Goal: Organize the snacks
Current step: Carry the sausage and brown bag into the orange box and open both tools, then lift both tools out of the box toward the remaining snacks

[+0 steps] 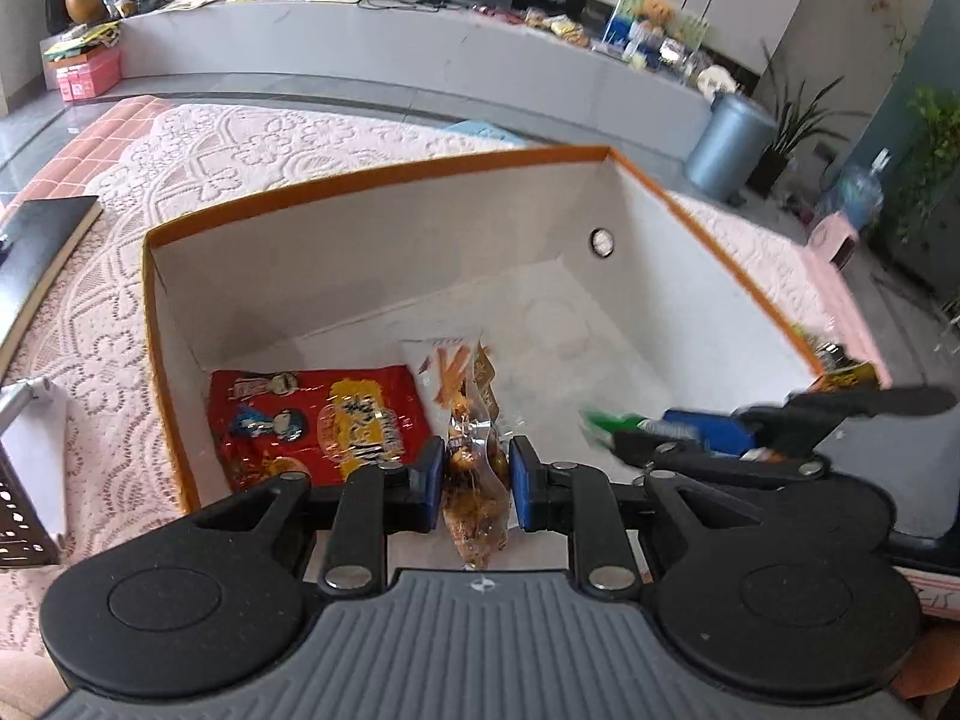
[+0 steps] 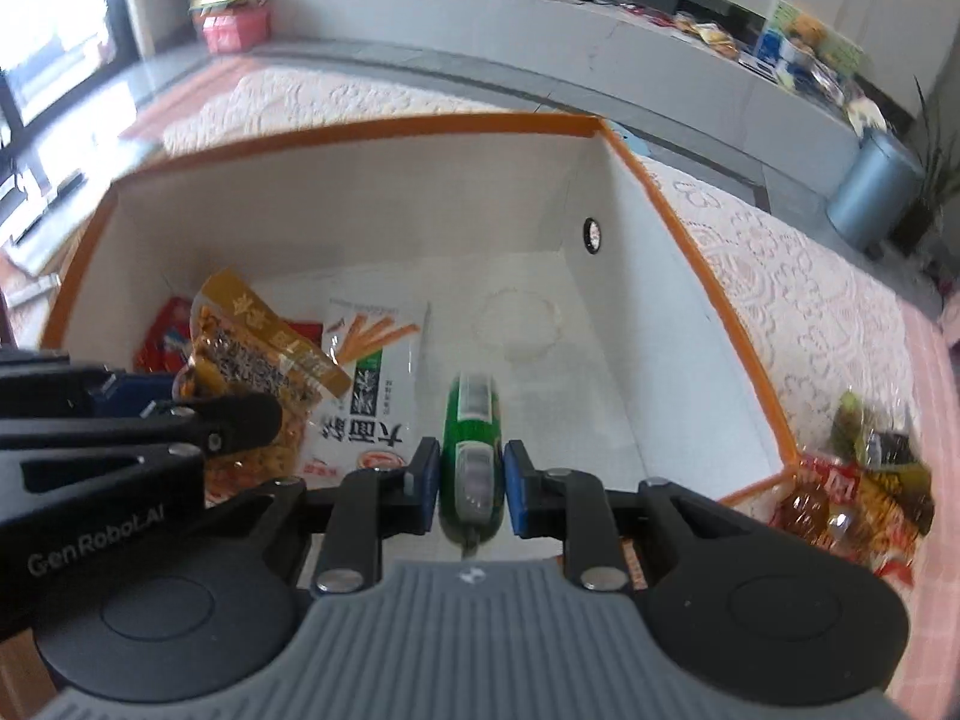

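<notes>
An orange-rimmed white box (image 1: 384,180) (image 2: 690,228) stands on the lace cloth. In it lie a red snack bag (image 1: 312,420) (image 2: 162,336) and a white bag printed with orange sticks (image 1: 444,360) (image 2: 378,372). My left gripper (image 1: 476,483) is shut on a clear packet of brown snacks (image 1: 474,480) over the box's near side; the packet also shows in the right wrist view (image 2: 252,354). My right gripper (image 2: 470,483) is shut on a green packet (image 2: 471,444), held inside the box to the right of the left gripper. The right gripper appears in the left wrist view (image 1: 678,432).
Several loose snack packets (image 2: 858,480) lie on the cloth outside the box's right corner. A dark book (image 1: 42,252) lies at left. A metal stand (image 1: 24,480) is at near left. A long white counter (image 1: 420,54) and a blue-grey bin (image 1: 729,144) are behind.
</notes>
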Action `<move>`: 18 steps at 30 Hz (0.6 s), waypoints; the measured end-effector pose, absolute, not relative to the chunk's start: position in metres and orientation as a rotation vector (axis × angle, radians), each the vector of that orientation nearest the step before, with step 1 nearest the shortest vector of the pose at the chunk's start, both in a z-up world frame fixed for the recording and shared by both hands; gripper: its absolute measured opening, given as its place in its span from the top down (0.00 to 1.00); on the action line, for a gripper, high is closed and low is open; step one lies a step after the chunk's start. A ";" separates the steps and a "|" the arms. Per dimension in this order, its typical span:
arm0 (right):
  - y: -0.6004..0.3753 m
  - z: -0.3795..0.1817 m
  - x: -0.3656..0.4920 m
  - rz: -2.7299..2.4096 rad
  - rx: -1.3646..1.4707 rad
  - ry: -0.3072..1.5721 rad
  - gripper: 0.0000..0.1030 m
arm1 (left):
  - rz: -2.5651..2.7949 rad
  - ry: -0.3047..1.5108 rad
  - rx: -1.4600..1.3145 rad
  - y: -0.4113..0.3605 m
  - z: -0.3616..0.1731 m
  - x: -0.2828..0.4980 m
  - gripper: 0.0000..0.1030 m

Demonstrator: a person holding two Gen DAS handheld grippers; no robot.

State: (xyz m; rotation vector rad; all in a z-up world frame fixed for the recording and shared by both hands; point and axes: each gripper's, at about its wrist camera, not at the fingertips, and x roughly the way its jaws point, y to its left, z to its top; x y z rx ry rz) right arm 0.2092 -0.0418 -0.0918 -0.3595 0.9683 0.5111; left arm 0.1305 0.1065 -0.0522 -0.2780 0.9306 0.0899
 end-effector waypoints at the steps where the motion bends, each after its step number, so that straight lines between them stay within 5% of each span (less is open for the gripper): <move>1: -0.039 -0.093 0.209 0.514 -0.394 0.963 0.81 | 0.100 0.939 -0.263 0.105 -0.053 0.131 0.76; 9: -0.025 -0.101 0.215 0.555 -0.501 1.012 0.81 | 0.144 0.948 -0.205 0.100 -0.053 0.131 0.74; 14: -0.023 -0.098 0.218 0.547 -0.527 1.035 0.81 | 0.161 0.897 -0.192 0.099 -0.048 0.127 0.55; 18: -0.026 -0.093 0.218 0.538 -0.514 1.025 0.72 | 0.188 0.819 -0.233 0.102 -0.040 0.122 0.51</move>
